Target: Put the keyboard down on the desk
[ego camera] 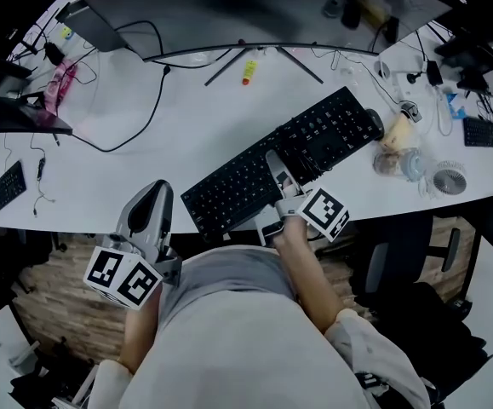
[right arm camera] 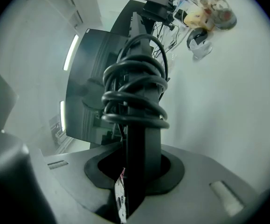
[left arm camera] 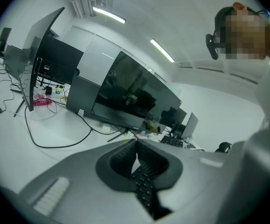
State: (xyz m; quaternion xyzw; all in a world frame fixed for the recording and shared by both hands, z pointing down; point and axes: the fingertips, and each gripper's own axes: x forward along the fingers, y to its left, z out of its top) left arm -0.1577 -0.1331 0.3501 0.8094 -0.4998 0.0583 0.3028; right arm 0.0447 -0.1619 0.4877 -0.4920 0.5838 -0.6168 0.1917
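A black keyboard lies slantwise over the front of the white desk, keys up, its near end past the desk edge. I cannot tell whether it rests on the desk. My right gripper is shut on its front long edge near the middle. In the right gripper view the keyboard stands edge-on between the jaws of my right gripper, with its coiled black cable wrapped round it. My left gripper hangs below the desk edge by the person's body. In its own view my left gripper is shut on nothing.
A wide curved monitor stands at the back of the desk, a black cable looping in front of it. Cups and a small fan crowd the right side. A small keyboard lies at the far left. An office chair is at the lower right.
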